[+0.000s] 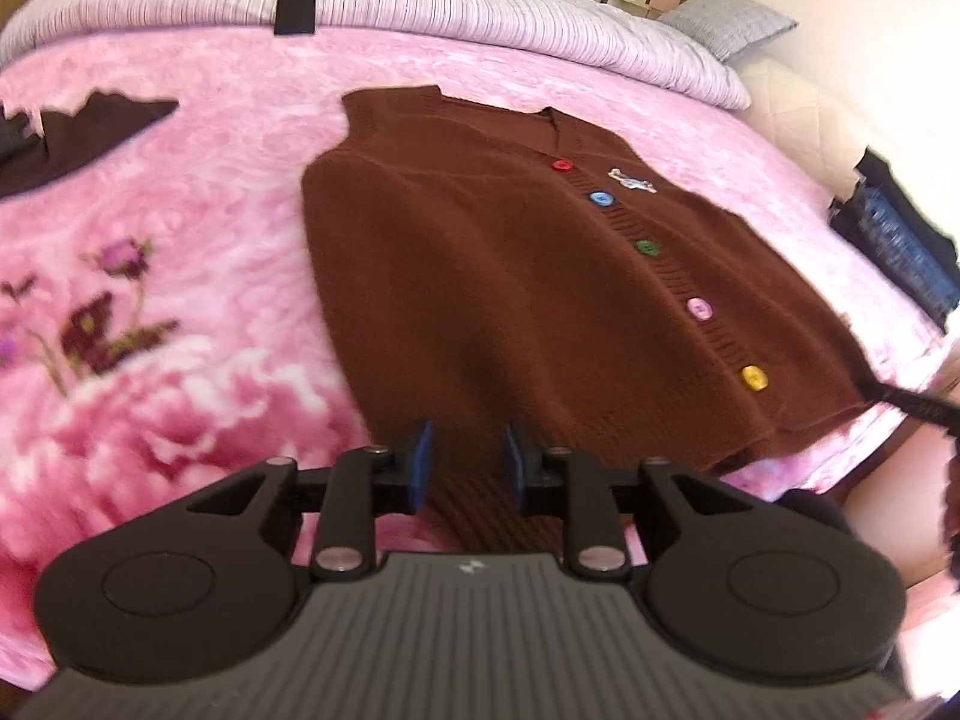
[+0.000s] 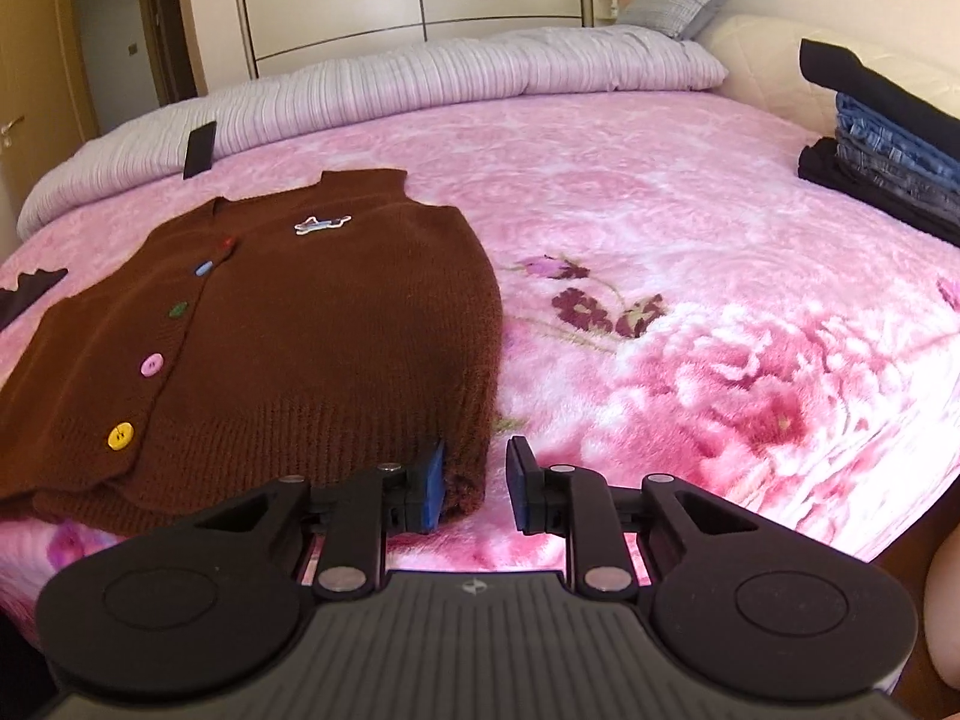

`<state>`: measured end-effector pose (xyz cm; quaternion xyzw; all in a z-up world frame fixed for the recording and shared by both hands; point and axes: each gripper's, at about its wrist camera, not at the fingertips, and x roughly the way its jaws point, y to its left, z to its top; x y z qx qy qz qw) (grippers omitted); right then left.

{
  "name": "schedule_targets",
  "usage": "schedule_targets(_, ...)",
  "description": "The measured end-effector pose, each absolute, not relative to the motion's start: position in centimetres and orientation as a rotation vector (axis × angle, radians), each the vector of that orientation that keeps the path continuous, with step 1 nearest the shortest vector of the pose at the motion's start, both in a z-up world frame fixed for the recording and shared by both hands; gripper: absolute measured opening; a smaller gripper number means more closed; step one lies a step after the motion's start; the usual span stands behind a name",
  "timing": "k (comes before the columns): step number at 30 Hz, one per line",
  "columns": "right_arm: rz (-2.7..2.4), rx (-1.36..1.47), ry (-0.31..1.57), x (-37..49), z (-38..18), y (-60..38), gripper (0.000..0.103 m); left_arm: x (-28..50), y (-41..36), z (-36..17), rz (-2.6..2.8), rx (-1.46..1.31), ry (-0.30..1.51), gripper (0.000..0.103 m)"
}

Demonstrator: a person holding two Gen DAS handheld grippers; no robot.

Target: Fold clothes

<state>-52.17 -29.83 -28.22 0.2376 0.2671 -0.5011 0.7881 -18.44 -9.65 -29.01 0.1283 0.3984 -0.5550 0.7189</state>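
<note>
A brown knitted vest (image 1: 510, 276) with coloured buttons and a small star patch lies flat, front up, on the pink blanket; it also shows in the right wrist view (image 2: 288, 348). My left gripper (image 1: 467, 465) is open, its blue pads over the vest's bottom hem near the left corner. My right gripper (image 2: 477, 489) is open at the vest's bottom right corner, the left pad against the hem edge. Neither holds cloth.
The bed has a pink flowered blanket (image 2: 690, 300) and a white duvet (image 2: 420, 84) at the far side. A stack of folded dark clothes and jeans (image 2: 882, 144) sits at the right. A dark garment (image 1: 90, 132) lies at the left. A black flat object (image 1: 295, 9) rests on the duvet.
</note>
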Motion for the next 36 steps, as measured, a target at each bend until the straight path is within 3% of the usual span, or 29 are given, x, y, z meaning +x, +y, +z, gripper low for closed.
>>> schedule_targets(5,-1.066,0.533,0.572,-51.9,-28.4,-30.0,0.023,-19.1,-10.0,-29.4,-1.231,0.315,0.867,0.026)
schedule_targets(6,-1.062,0.533,0.574,-51.8,-28.4,-30.0,0.022,-19.1,-10.1,-29.4,-1.233,0.318,0.867,0.015)
schedule_targets(7,-1.057,0.53,0.578,-51.7,-28.5,-29.9,0.016,-19.1,-10.1,-29.4,-1.234,0.317,0.87,0.001)
schedule_targets(9,-1.06,0.512,0.598,-51.6,-28.6,-29.9,0.008,-19.0,-10.0,-29.4,-1.234,0.308,0.881,0.0)
schedule_targets(14,-1.106,0.437,0.665,-51.5,-28.6,-29.9,0.006,-18.8,-9.7,-29.2,-1.206,0.348,0.842,0.0)
schedule_targets(29,-1.134,0.352,0.742,-50.6,-28.6,-29.7,0.027,-19.3,-9.9,-29.4,-1.21,0.39,0.808,0.0)
schedule_targets(36,-1.136,0.294,0.767,-49.8,-28.3,-29.1,0.049,-19.4,-9.8,-29.4,-1.214,0.396,0.797,0.0)
